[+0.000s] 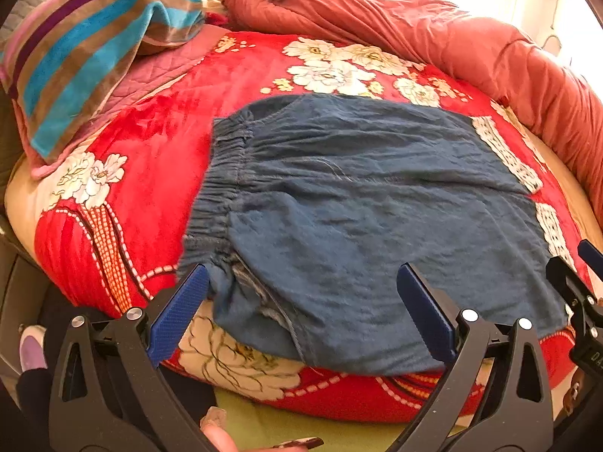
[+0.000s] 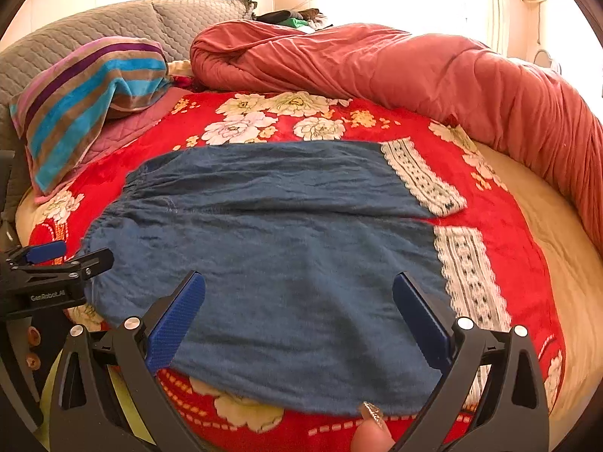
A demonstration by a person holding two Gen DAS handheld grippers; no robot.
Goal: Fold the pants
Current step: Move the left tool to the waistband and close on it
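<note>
A: Pants [image 2: 271,248] spread flat across red flowered blanket [image 2: 501,237], waistband toward left edge, lace cuffs [image 2: 467,271] toward right edge.

B: Left gripper [image 1: 301,309] wide open over near waistband corner, holding nothing. Right gripper [image 2: 297,312] equally wide, empty, above near leg.

A: Contact with cloth? Hard to judge, probably hovering.

B: Striped towel [image 2: 83,101] at far left corner.

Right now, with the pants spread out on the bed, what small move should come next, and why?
Probably lower both grippers onto the near edge and close. The blue pants lie flat, unfolded, on the red blanket; the left gripper is open near the waistband, the right gripper open toward the lace cuffs, neither gripping.
</note>
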